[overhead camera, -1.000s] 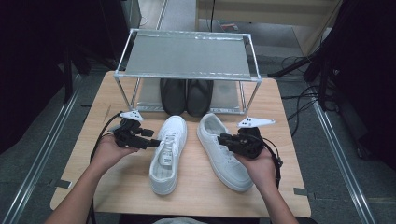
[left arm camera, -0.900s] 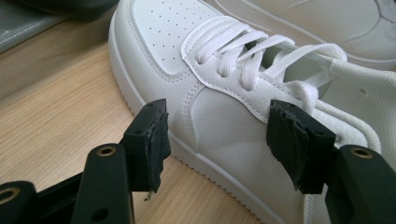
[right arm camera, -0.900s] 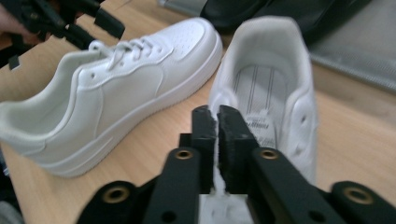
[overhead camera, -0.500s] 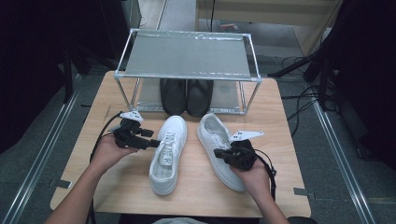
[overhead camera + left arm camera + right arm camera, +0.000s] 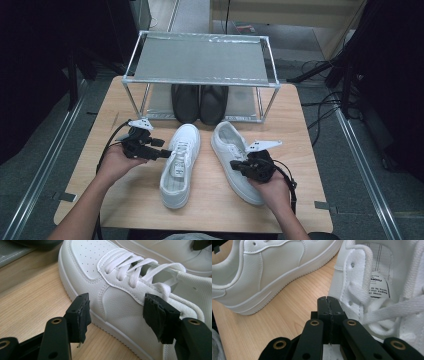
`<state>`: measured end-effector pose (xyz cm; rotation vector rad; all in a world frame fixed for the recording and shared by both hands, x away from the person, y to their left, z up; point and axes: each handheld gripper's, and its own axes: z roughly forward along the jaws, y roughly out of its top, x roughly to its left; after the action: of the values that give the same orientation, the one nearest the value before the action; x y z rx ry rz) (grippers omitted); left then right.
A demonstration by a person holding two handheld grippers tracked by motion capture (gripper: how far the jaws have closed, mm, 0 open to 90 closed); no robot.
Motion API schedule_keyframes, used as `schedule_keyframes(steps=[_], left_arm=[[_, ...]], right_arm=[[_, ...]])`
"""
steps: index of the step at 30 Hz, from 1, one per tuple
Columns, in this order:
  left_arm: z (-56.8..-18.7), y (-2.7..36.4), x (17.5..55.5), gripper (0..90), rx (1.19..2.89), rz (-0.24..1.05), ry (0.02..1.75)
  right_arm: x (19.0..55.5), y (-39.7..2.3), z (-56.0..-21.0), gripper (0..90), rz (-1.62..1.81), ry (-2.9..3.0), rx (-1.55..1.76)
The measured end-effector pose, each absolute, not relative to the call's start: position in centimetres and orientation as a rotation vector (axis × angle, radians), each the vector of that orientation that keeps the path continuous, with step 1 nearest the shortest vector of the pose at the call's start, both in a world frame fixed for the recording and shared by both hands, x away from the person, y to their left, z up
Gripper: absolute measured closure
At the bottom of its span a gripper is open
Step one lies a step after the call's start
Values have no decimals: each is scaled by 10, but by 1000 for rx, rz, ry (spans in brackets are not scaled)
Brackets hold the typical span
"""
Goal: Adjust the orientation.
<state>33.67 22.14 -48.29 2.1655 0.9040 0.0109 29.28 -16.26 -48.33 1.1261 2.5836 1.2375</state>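
Two white lace-up sneakers lie side by side on the wooden table (image 5: 125,200). My left gripper (image 5: 163,149) points at the outer side of the left sneaker (image 5: 179,170). In the left gripper view its jaws (image 5: 120,312) stand open, one on each side of that sneaker's flank (image 5: 120,297), pads off the leather. My right gripper (image 5: 235,165) rests over the laces of the right sneaker (image 5: 227,145). In the right gripper view its jaws (image 5: 328,301) are shut flush, right beside the eyelet edge and loose laces (image 5: 372,307); I see nothing between the pads.
A metal-framed rack (image 5: 200,60) stands at the back of the table, with a pair of black shoes (image 5: 200,102) on its lower level. Bare wood lies to the left and right of the sneakers. Dark floor and cables surround the table.
My right hand has moved nearer and lower, settling over the right sneaker's laces. The left hand and both sneakers have stayed in place.
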Motion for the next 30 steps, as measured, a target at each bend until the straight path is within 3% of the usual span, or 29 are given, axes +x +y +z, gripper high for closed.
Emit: schedule_keyframes(steps=[12, 30], left_arm=[[-483, 221, 337, 387, 2164, 8, 906], [-483, 222, 337, 385, 2165, 6, 905]], right_arm=[[298, -175, -483, 900, 1231, 2598, 1151], [320, -227, -479, 900, 1169, 2426, 1354]])
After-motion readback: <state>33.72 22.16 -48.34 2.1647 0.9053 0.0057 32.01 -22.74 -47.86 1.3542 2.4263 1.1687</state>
